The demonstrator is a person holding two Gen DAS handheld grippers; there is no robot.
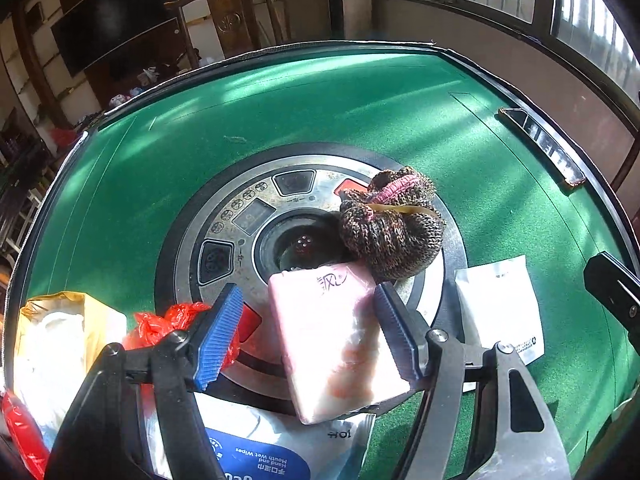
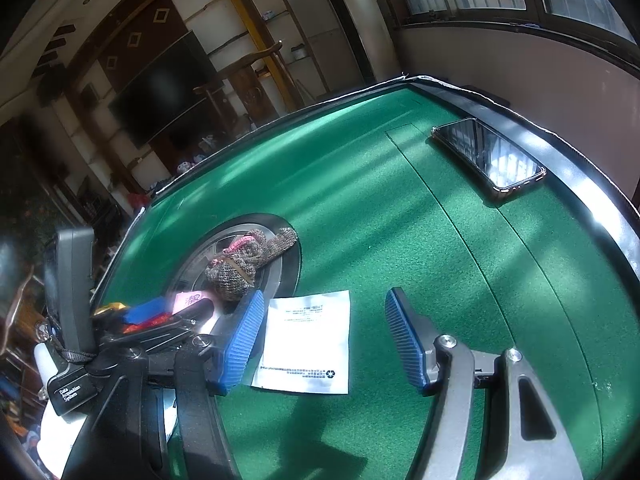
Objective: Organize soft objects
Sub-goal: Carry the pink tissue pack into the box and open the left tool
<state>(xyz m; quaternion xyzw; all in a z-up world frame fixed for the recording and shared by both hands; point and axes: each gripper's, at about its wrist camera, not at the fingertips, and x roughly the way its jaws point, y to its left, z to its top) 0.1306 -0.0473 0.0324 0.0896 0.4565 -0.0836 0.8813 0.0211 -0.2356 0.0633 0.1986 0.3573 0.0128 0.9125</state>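
Observation:
My left gripper (image 1: 308, 328) is open around a pink tissue pack (image 1: 336, 340). Its right pad touches the pack; its left pad stands apart. A brown knitted bundle (image 1: 394, 226) with a pink cuff lies on the round metal centre panel (image 1: 224, 248), just beyond the pack. A white flat packet (image 1: 502, 306) lies to the right. My right gripper (image 2: 324, 334) is open and empty above the green felt; its left finger overlaps the white packet (image 2: 308, 344). The knitted bundle also shows in the right wrist view (image 2: 244, 264).
A red plastic bag (image 1: 168, 322), a yellow-and-white bag (image 1: 56, 340) and a blue wet-wipes pack (image 1: 264, 452) lie at the near left. A phone (image 2: 490, 158) lies near the table's (image 2: 380, 200) far right rim. The left gripper's body (image 2: 76, 304) stands at the left.

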